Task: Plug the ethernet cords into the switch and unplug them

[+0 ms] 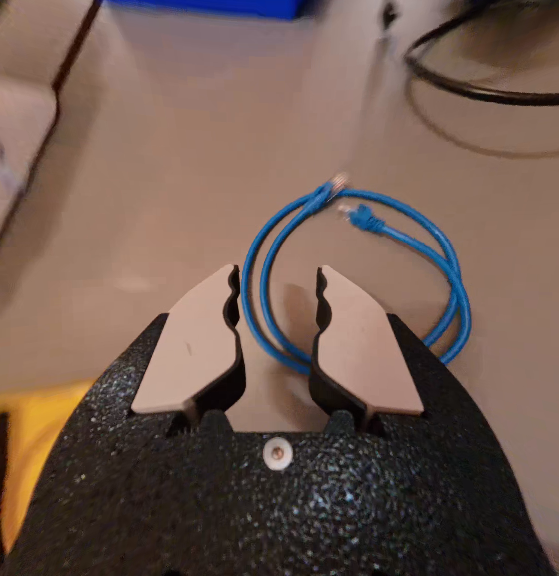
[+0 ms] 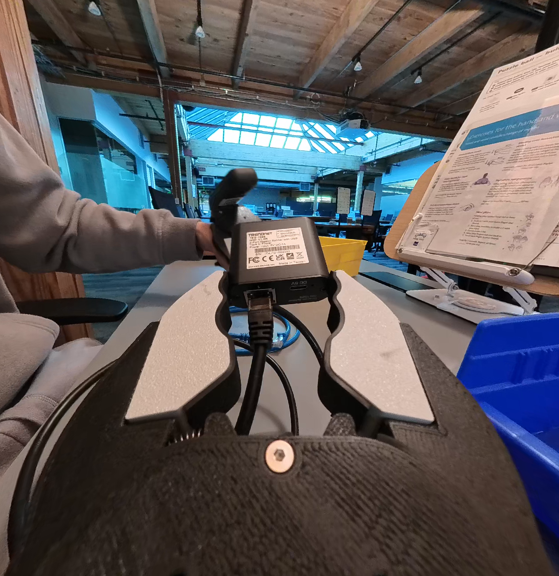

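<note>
In the right wrist view my right gripper is shut on a small black switch, held above the grey table with its label side up. A black ethernet cord is plugged into its left port and hangs down between my fingers. A blue ethernet cord lies coiled and unplugged on the table, both plugs free. It also shows in the right wrist view. My left gripper is open and empty just above the coil's near side.
A blue bin stands at the right, a yellow bin behind the switch. A document stand with printed sheets is at the back right. The black cord loops on the table. A person's grey sleeve reaches in from the left. There is about 25 centimetres between the tips of the two grippers.
</note>
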A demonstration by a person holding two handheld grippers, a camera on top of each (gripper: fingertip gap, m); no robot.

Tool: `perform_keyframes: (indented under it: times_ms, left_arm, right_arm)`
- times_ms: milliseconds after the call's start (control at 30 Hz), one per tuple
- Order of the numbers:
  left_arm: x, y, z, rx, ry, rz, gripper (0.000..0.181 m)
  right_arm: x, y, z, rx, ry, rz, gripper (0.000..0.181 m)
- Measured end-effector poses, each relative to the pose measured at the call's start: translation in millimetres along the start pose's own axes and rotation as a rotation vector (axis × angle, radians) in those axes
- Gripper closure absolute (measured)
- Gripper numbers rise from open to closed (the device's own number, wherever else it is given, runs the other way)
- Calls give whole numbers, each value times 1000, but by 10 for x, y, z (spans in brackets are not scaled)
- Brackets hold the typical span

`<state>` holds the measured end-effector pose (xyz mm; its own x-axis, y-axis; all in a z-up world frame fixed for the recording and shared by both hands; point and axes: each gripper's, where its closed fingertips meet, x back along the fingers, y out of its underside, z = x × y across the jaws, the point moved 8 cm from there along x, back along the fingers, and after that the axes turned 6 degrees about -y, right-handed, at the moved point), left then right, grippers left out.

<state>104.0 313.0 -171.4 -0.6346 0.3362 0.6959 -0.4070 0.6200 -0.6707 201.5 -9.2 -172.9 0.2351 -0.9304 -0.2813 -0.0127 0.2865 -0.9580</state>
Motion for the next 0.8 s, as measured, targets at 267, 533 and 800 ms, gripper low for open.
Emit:
perform_keyframes:
  times_ms: [267, 533, 800]
  left_arm:
    - [-617, -298, 69, -398, 299, 44, 150]
    - [-931, -210, 70, -331, 504, 1, 163]
    - [-866, -76, 42, -289, 471, 32, 167]
  right_arm:
    - [-13, 5, -6, 2, -11, -12, 121]
    - [-32, 12, -14, 9, -11, -33, 121]
    - [-78, 33, -20, -1, -46, -76, 121]
